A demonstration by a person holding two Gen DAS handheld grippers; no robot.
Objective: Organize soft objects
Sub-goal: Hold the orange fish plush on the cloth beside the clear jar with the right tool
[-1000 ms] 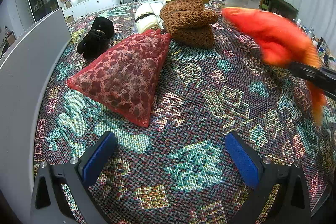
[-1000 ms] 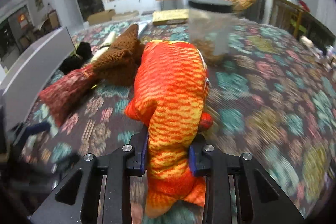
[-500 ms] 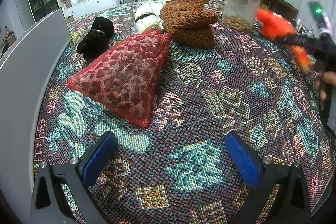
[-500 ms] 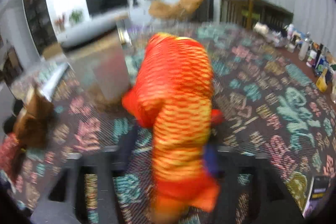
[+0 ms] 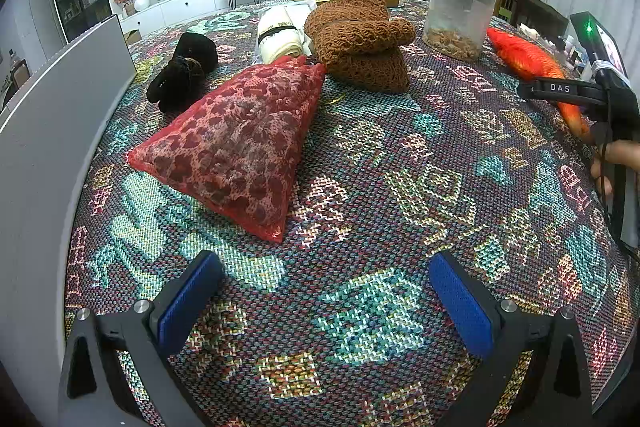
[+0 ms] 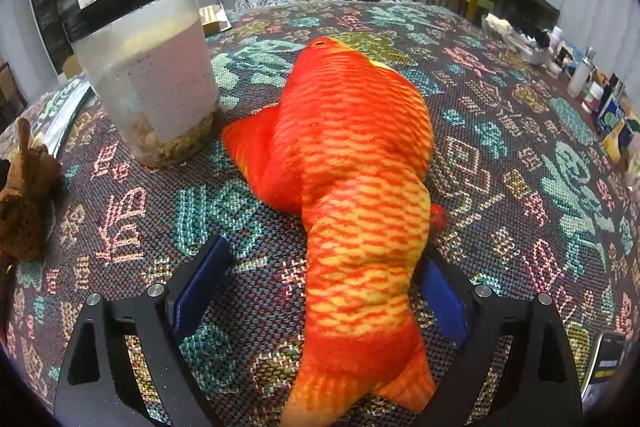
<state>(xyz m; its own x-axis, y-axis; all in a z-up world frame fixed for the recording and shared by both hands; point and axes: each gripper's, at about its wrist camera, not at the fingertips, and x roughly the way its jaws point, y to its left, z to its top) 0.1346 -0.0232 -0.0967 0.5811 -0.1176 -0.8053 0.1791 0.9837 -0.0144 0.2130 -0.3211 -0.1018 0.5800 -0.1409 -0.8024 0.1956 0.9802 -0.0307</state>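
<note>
A plush orange-and-yellow scaled fish toy (image 6: pixel 352 187) lies centre-frame on the woven patterned surface (image 6: pixel 520 155); the right gripper (image 6: pixel 320 287) has just been opening, released astride its tail. The left gripper (image 5: pixel 324 303) hovers spread, empty.

Orange-and-yellow plush fish (image 6: pixel 360 211) hides the right gripper's blue right pad; its tail runs off the bottom edge; small bottles (image 6: pixel 580 79) at table's edge too tiny to identify

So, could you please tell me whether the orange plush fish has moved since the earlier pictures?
Yes. In the left wrist view the orange plush fish went from mid-air down onto the tablecloth, right of the clear jar. The right tool has just been opening around it.
</note>
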